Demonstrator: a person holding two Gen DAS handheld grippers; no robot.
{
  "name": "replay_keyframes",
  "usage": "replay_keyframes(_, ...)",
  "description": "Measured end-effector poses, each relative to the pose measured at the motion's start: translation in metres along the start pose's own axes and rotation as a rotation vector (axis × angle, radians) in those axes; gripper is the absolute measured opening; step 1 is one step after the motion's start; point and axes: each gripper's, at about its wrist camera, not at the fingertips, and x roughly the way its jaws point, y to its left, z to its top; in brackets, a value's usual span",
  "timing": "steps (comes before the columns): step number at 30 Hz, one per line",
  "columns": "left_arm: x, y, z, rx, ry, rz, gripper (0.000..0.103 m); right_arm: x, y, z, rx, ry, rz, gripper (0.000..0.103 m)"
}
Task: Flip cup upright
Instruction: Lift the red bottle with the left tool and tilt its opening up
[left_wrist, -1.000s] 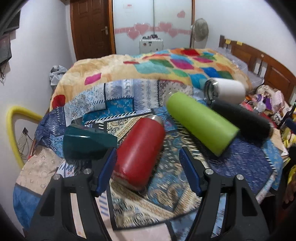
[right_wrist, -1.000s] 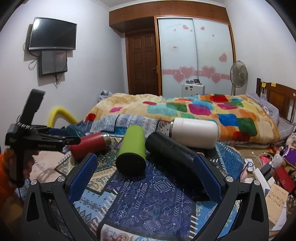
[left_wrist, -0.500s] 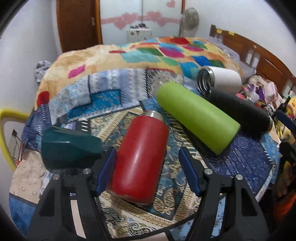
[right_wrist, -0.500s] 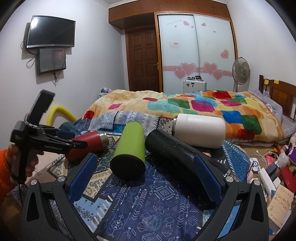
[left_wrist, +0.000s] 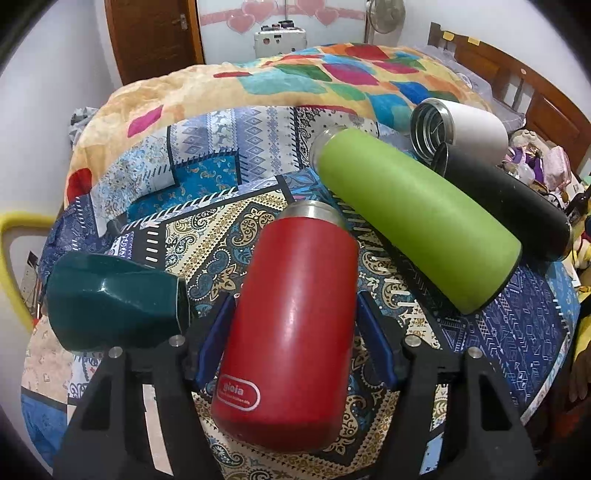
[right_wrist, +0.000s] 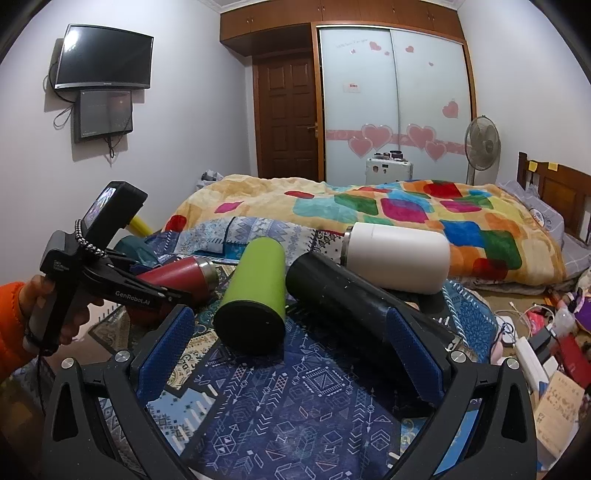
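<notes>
Now red cup (left_wrist: 295, 314) lies sideways between left gripper (left_wrist: 295, 339) fingers.

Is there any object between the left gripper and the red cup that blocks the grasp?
Nothing visible does. The red cup lies on its side directly between the fingers of the left gripper. The dark green cup lies beside it, outside the fingers.

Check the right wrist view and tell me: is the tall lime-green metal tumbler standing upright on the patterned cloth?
No: the lime-green metal tumbler lies on its side on the patterned cloth, its dark base facing the camera.
</notes>
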Motion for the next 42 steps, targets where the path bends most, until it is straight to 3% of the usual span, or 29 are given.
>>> replay_keyframes(6,-0.010,-0.019,-0.011,0.067,0.000,0.036,0.064,-0.005,-0.003,-0.001,0.014,0.001,0.005,0.103)
replay_keyframes(12,-0.030,-0.027,-0.020,0.052,-0.022,0.047,0.063,-0.017,-0.002,0.001,0.015,-0.012,0.007,0.103)
replay_keyframes(30,-0.117,-0.068,-0.052,0.094,-0.093,-0.014,0.061,-0.048,0.000,0.001,0.017,-0.046,-0.008,0.103)
replay_keyframes(42,-0.120,-0.091,-0.078,0.154,0.020,-0.058,0.061,-0.058,-0.001,-0.002,0.027,-0.056,-0.011,0.103)
